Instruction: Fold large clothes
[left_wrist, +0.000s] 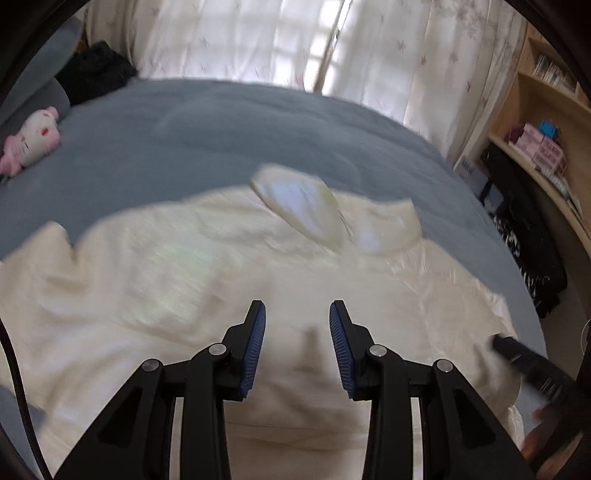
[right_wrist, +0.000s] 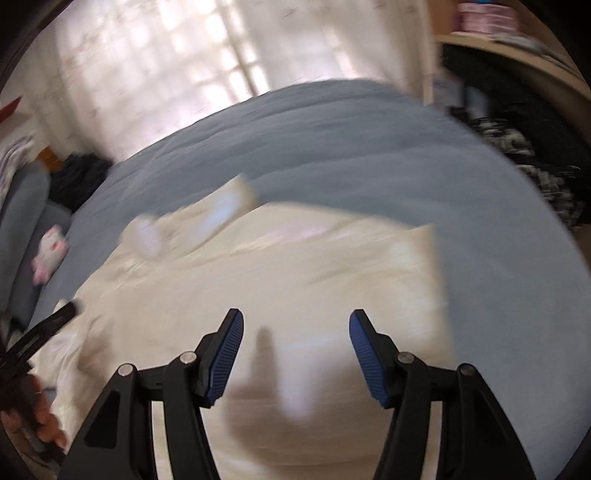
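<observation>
A cream-white garment (left_wrist: 207, 273) lies spread and rumpled across the near part of a grey-blue bed (left_wrist: 229, 122), its collar end (left_wrist: 306, 206) pointing toward the curtained window (left_wrist: 258, 37). The left gripper (left_wrist: 297, 314) hangs above the cloth with its blue-padded fingers (left_wrist: 255, 347) standing apart; nothing is between them, and the fabric lies below and beyond the tips, not touching the pads. The right gripper (right_wrist: 295, 325) is likewise over the garment (right_wrist: 295, 258), its fingers (right_wrist: 225, 354) spread wider, with only bare cloth and their shadow showing in the gap. Both views are blurred. A pink and white plush toy (left_wrist: 29, 142) sits well apart near the bed's far left side, and a wooden shelf (left_wrist: 543, 107) stands at the right.
</observation>
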